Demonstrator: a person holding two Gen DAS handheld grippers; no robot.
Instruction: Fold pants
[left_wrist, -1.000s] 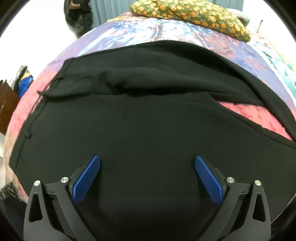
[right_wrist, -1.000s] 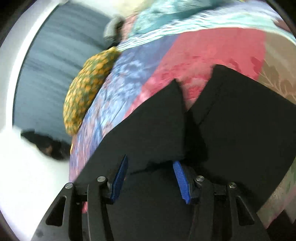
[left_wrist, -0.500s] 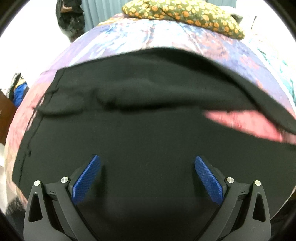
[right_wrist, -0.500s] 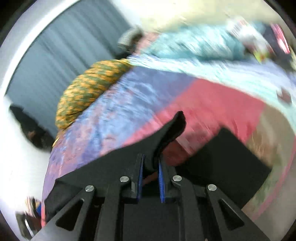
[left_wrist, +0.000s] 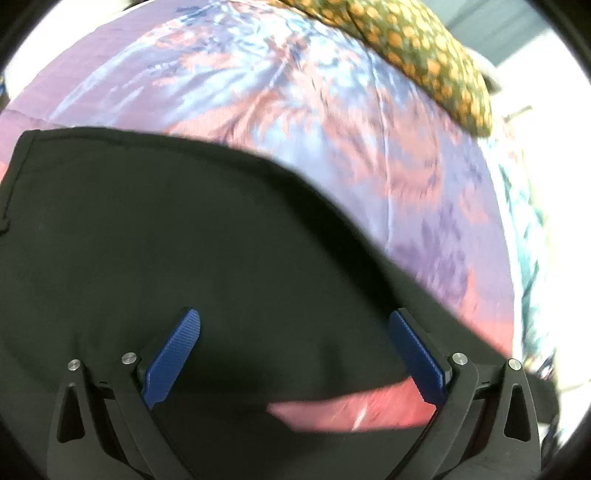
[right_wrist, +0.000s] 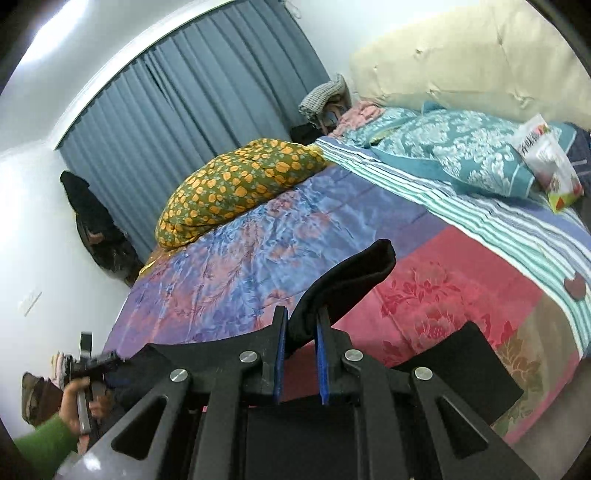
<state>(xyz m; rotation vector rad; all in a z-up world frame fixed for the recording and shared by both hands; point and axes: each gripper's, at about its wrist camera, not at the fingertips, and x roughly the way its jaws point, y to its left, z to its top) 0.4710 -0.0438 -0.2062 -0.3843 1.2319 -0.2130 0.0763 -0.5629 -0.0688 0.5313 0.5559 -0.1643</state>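
On the bed's patchwork quilt (right_wrist: 424, 291), black pants (left_wrist: 184, 258) lie spread. Right tool (right_wrist: 300, 343) is clamped on a raised pant-leg end, lifted off the quilt. Left tool (left_wrist: 293, 354) hangs over the pants, fingers wide apart, gripping nothing.

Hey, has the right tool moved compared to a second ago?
Yes. The right tool, shut on the black pants, has risen: against the orange-dotted pillow, the view now looks across the bed toward the curtain rather than down.
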